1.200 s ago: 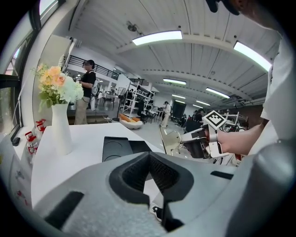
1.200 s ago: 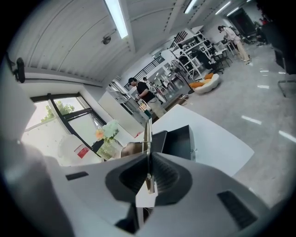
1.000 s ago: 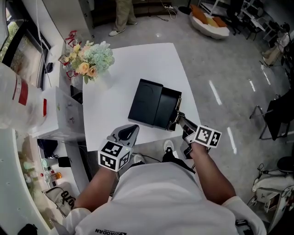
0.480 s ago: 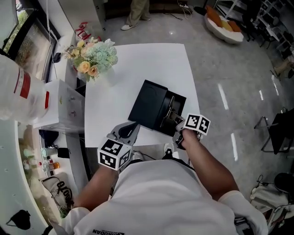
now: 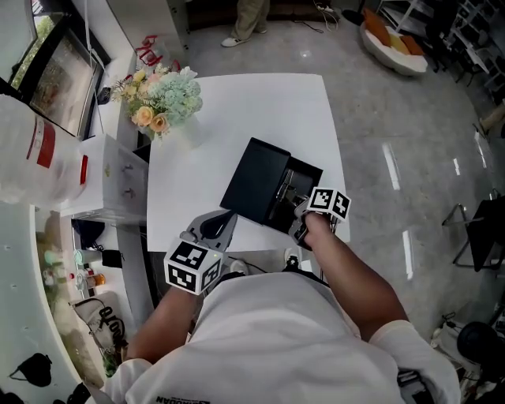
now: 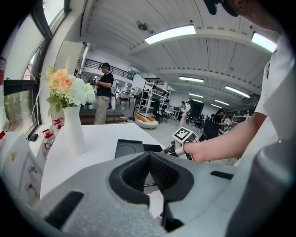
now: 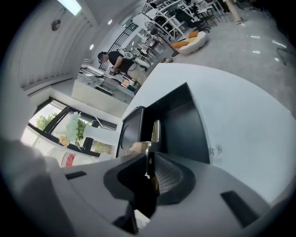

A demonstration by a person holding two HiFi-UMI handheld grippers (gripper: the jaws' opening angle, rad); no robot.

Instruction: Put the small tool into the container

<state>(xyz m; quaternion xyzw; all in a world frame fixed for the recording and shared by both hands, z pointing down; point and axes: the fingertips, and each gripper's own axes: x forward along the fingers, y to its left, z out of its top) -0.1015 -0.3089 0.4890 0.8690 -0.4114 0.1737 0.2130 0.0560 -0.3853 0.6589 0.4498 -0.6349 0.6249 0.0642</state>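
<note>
The black container (image 5: 254,181) lies open on the white table (image 5: 245,110), its lid flat to the left and its tray (image 7: 180,125) to the right. My right gripper (image 5: 296,207) reaches over the tray's near end. The small tool (image 7: 155,131), a thin metal blade on a dark handle, stands between its jaws and points into the tray. Those jaws have just been opening, and the gap looks wider than the tool. My left gripper (image 5: 229,215) rests shut and empty near the table's front edge, left of the container (image 6: 129,149).
A white vase of flowers (image 5: 162,99) stands at the table's far left corner. A white cabinet (image 5: 106,185) adjoins the table's left side. A person (image 5: 248,20) stands on the floor beyond the table. The table's right edge runs just right of the tray.
My right gripper has moved from beside the table's front right corner up over the container's tray, carrying the tool. My left gripper has hardly moved.
</note>
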